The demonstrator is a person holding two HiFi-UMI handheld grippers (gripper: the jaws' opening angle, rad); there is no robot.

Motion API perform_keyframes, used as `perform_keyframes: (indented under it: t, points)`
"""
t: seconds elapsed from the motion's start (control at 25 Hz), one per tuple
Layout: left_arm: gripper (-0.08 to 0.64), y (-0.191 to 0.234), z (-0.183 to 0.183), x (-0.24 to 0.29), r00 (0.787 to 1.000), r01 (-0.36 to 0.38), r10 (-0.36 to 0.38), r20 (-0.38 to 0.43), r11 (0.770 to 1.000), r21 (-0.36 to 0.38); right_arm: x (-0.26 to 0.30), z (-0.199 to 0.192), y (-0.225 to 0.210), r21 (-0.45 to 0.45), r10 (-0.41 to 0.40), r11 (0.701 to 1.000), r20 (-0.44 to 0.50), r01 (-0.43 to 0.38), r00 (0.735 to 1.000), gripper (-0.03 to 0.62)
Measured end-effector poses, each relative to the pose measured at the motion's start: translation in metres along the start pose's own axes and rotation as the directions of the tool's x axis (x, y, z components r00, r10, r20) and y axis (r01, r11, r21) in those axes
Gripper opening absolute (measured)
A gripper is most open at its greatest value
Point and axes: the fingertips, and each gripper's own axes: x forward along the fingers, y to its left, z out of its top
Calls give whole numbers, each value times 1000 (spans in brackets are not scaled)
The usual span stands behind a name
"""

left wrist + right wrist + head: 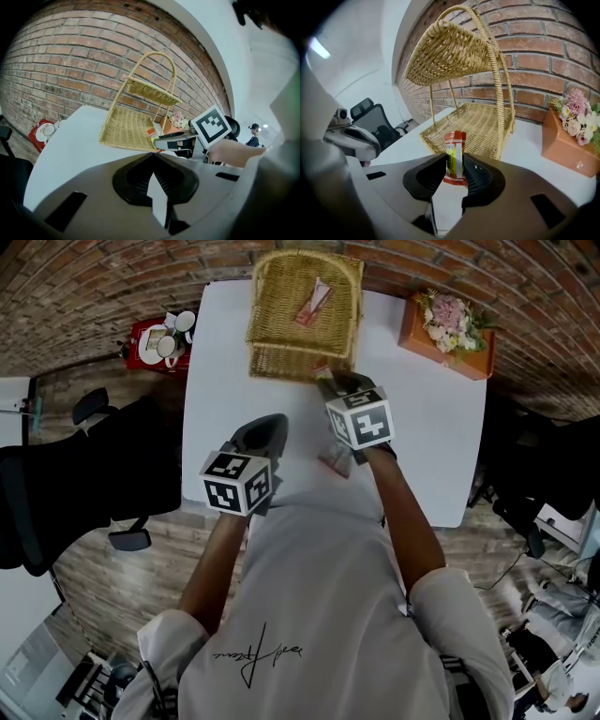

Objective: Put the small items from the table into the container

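My right tongs (455, 159) pinch a packet (455, 143), left tongs (153, 158) pressed together; a slack grip could drop it short of the basket (487, 122).

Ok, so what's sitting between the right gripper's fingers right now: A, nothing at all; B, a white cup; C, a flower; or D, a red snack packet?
D: the right gripper view shows a red snack packet standing upright between the fingers of the right gripper, in front of the wicker basket.
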Motion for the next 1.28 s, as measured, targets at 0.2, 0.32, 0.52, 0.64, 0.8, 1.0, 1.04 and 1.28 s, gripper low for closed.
perform_keyframes:
  t: [0.2, 0.32, 0.52, 0.64, 0.8, 1.0, 1.04, 1.28]
  points:
    - [9, 1, 0, -4, 1000, -5, 5, 3, 1000, -2, -2, 1, 0, 3, -11, 1000, 6, 11, 1000, 109]
    - [9, 0, 0, -4, 1000, -5, 5, 5, 1000, -3, -1, 0, 1, 5, -7, 1000, 7, 7, 1000, 121]
    - [11, -2, -1, -4, 1000, -5, 5, 11, 1000, -3, -4, 2, 2, -1, -6, 1000, 19, 6, 1000, 121]
    - [9, -2, 0, -5, 1000, -6, 6, 14, 1000, -3, -6, 4, 4, -4, -5, 1000, 29, 5, 1000, 121]
    - [9, -5, 1, -6, 1000, -4, 4, 20, 1000, 0, -11, 6, 7, -1, 1, 1000, 42, -1, 999, 121]
    - [9, -10, 1, -8, 1000, -4, 3, 28, 1000, 9, -21, 11, 15, 1, 23, 1000, 72, -23, 997, 121]
    - [9, -10, 1, -9, 1000, -5, 4, 31, 1000, 10, -23, 11, 17, -5, 27, 1000, 74, -26, 997, 121]
    - [9, -16, 2, -13, 999, -5, 4, 50, 1000, 13, -33, 8, 26, -18, 38, 999, 87, -36, 995, 120]
